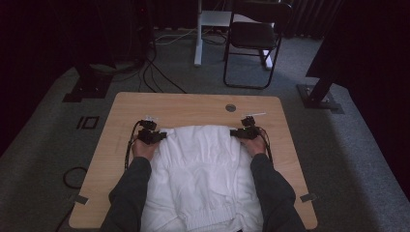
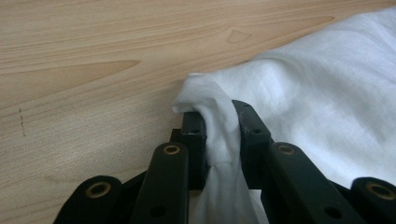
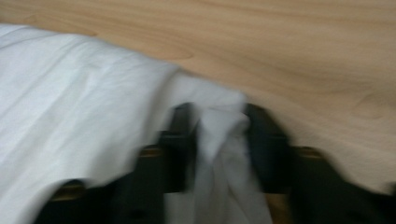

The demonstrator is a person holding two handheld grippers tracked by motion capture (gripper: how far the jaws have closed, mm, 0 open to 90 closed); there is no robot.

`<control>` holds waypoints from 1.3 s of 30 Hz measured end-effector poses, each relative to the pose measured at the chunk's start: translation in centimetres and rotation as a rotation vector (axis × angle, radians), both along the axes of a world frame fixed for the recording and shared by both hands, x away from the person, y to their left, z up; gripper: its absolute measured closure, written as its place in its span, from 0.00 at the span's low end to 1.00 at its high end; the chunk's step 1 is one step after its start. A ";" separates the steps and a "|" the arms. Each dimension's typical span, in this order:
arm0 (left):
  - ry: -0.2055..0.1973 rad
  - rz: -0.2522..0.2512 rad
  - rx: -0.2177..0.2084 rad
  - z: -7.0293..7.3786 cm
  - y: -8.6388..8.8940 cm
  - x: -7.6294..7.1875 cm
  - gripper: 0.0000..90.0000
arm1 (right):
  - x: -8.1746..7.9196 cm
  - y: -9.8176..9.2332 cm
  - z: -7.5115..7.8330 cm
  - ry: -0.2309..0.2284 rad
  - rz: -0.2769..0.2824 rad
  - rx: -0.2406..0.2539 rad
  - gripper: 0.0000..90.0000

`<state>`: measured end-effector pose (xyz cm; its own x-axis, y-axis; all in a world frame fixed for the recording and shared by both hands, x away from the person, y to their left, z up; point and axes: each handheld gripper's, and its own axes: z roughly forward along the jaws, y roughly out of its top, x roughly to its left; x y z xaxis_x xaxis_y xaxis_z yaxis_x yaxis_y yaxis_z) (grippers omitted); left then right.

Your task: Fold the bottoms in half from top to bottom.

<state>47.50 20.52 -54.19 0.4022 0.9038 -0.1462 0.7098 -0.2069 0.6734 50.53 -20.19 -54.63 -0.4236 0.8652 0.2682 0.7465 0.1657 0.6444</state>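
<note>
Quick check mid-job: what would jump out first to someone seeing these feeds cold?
The big white garment spread over the near half of the wooden table, bright against the dark room. Next, the two grippers at its far corners: the left gripper is clamped on a bunched fold of cloth, and the right gripper, blurred in its own view, also has cloth pinched between its jaws. Behind the table stands a black folding chair.

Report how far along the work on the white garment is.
Done: the white garment lies on the wooden table, its elastic waistband at the near edge. In hand: the left gripper and right gripper each pinch a bunched far corner of cloth between their jaws. Left: no fold is made yet; the far edge would probably be drawn toward the waistband.
</note>
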 end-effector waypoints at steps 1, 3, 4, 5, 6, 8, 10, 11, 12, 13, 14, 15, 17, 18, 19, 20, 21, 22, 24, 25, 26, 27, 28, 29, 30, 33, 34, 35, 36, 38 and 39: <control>-0.001 -0.001 0.000 0.0 0.0 0.0 0.87 | 0.0 -0.2 0.0 0.004 -0.003 -0.001 0.89; -0.004 -0.005 -0.006 0.1 0.0 -0.2 0.91 | -0.1 -0.7 0.3 0.001 -0.019 0.002 0.93; 0.002 0.001 -0.036 0.1 0.3 -0.2 0.93 | -0.3 -1.1 0.6 -0.020 -0.028 0.009 0.93; 0.005 0.010 -0.079 0.2 0.6 -0.2 0.93 | -0.6 -1.7 1.0 -0.045 -0.034 0.039 0.93; 0.005 0.017 -0.116 0.3 0.8 -0.2 0.93 | -0.8 -2.1 1.3 -0.056 -0.032 0.048 0.93; -0.013 0.017 -0.165 1.0 1.2 -0.2 0.93 | -1.0 -2.6 1.8 -0.073 -0.031 0.065 0.93; -0.037 0.024 -0.212 1.7 1.4 -0.3 0.93 | -1.1 -2.9 2.2 -0.086 -0.033 0.077 0.93; -0.043 0.027 -0.234 2.0 1.5 -0.3 0.93 | -1.1 -3.0 2.5 -0.097 -0.037 0.081 0.93; -0.056 0.027 -0.251 2.5 1.7 -0.2 0.93 | -1.1 -3.1 2.8 -0.109 -0.037 0.083 0.93; -0.065 0.028 -0.257 2.9 1.8 -0.2 0.93 | -1.2 -3.2 3.2 -0.132 -0.032 0.094 0.93; -0.065 0.028 -0.257 2.9 1.8 -0.2 0.93 | -1.2 -3.2 3.2 -0.132 -0.032 0.094 0.93; -0.065 0.028 -0.257 2.9 1.8 -0.2 0.93 | -1.2 -3.2 3.5 -0.149 -0.026 0.102 0.93; -0.112 0.021 -0.316 4.7 2.1 0.1 0.93 | -1.5 -3.7 5.3 -0.211 -0.029 0.130 0.93; -0.127 0.015 -0.306 5.4 2.1 0.2 0.93 | -1.5 -3.7 5.3 -0.211 -0.029 0.130 0.93; -0.138 0.012 -0.307 6.1 2.0 0.4 0.93 | -1.5 -3.9 5.9 -0.226 -0.028 0.134 0.93; -0.151 0.011 -0.312 6.7 1.9 0.5 0.93 | -1.5 -3.9 6.6 -0.244 -0.027 0.131 0.93; -0.164 0.009 -0.317 7.4 1.8 0.6 0.93 | -1.5 -3.9 7.3 -0.267 -0.031 0.127 0.93; -0.178 0.005 -0.321 8.0 1.7 0.6 0.93 | -1.6 -4.0 8.0 -0.289 -0.034 0.125 0.93; -0.203 0.000 -0.329 9.1 1.6 0.5 0.93 | -1.7 -4.0 9.3 -0.331 -0.039 0.123 0.93; -0.213 -0.005 -0.328 9.4 1.6 0.4 0.93 | -1.9 -4.1 9.8 -0.351 -0.033 0.117 0.93; -0.220 -0.012 -0.331 9.7 1.6 0.1 0.93 | -2.1 -4.0 10.1 -0.363 -0.023 0.107 0.93; -0.223 -0.021 -0.327 9.8 1.6 -0.2 0.93 | -2.4 -4.0 10.4 -0.372 -0.012 0.095 0.93; -0.223 -0.021 -0.327 9.8 1.6 -0.2 0.93 | -2.4 -4.0 10.4 -0.372 -0.012 0.095 0.93; -0.231 -0.045 -0.337 9.7 1.8 -1.3 0.93 | -3.3 -4.0 10.4 -0.384 0.009 0.074 0.93; -0.234 -0.055 -0.337 9.6 1.9 -1.9 0.93 | -3.7 -4.1 10.4 -0.388 0.015 0.074 0.93; -0.245 -0.092 -0.345 9.4 2.2 -3.8 0.93 | -5.5 -4.4 10.3 -0.406 0.040 0.088 0.93; -0.245 -0.092 -0.345 9.4 2.2 -3.8 0.93 | -6.0 -4.5 10.2 -0.409 0.050 0.085 0.93; -0.249 -0.125 -0.340 9.2 2.5 -5.1 0.93 | -6.9 -4.6 10.1 -0.414 0.066 0.079 0.93; -0.249 -0.125 -0.340 9.2 2.5 -5.1 0.93 | -6.9 -4.6 10.1 -0.414 0.066 0.079 0.93; -0.251 -0.162 -0.312 9.1 2.6 -6.4 0.93 | -8.4 -4.9 9.8 -0.420 0.088 0.082 0.93; -0.251 -0.182 -0.299 8.9 2.6 -7.3 0.93 | -8.9 -5.0 9.6 -0.419 0.093 0.092 0.93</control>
<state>40.18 23.16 -45.28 0.6078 0.7474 -0.2682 0.4864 -0.0834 0.8697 41.65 -25.23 -44.99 -0.5875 0.7986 0.1304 0.4018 0.1480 0.9037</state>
